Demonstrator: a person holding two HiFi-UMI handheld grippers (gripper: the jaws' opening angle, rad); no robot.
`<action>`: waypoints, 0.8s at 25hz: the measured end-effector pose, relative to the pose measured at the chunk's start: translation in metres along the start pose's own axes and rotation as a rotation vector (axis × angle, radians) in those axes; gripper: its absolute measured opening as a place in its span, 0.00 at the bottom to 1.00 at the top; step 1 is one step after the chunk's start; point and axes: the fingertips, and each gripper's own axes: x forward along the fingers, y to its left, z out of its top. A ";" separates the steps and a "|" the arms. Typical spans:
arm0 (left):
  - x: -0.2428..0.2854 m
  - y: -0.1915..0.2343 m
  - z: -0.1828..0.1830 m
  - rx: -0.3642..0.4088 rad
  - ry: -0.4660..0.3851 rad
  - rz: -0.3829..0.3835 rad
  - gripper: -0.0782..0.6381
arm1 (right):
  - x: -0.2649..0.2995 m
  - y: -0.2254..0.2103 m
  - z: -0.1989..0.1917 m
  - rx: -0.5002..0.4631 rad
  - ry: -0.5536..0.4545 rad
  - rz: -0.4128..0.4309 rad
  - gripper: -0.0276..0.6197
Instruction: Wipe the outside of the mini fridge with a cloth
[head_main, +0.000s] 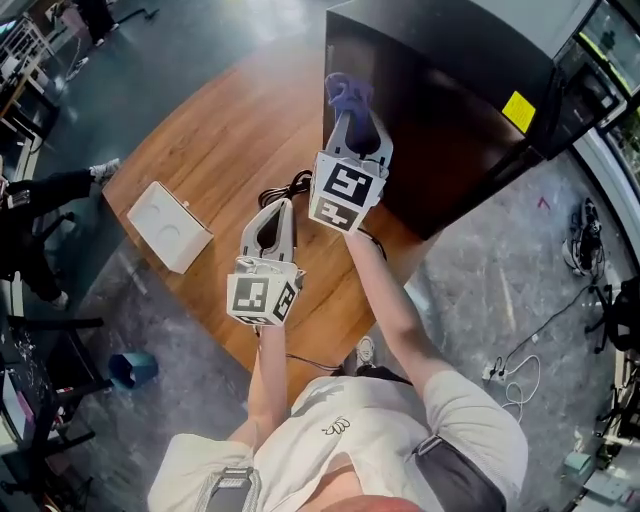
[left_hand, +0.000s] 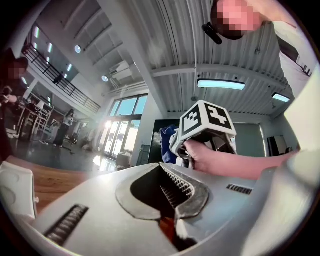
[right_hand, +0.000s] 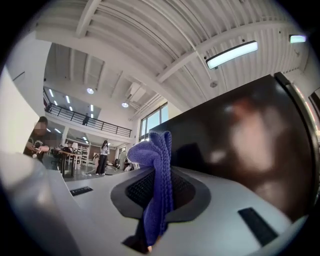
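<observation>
The black mini fridge (head_main: 450, 110) stands at the far right of a wooden table (head_main: 220, 140). My right gripper (head_main: 351, 112) is shut on a bunched purple cloth (head_main: 347, 92), holding it up against the fridge's near left face. In the right gripper view the cloth (right_hand: 159, 180) hangs pinched between the jaws, with the dark glossy fridge wall (right_hand: 240, 150) just behind it. My left gripper (head_main: 284, 208) hovers lower and to the left over the table, shut with nothing in it. The left gripper view shows its jaws closed, and beyond them the right gripper's marker cube (left_hand: 206, 120).
A white box (head_main: 170, 226) lies on the table's left part, near its edge. A black cable (head_main: 287, 187) coils by the fridge's base. A blue cup (head_main: 133, 368) sits on the floor at lower left. A person (head_main: 45, 190) is at the far left.
</observation>
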 end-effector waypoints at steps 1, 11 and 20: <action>0.000 0.005 -0.002 -0.004 0.002 0.010 0.12 | 0.010 0.008 -0.005 -0.013 0.004 0.004 0.14; -0.005 0.052 -0.021 -0.026 0.031 0.094 0.12 | 0.087 0.054 -0.040 -0.049 0.070 -0.021 0.14; 0.003 0.058 -0.027 -0.043 0.028 0.099 0.12 | 0.101 0.053 -0.058 -0.086 0.092 -0.034 0.14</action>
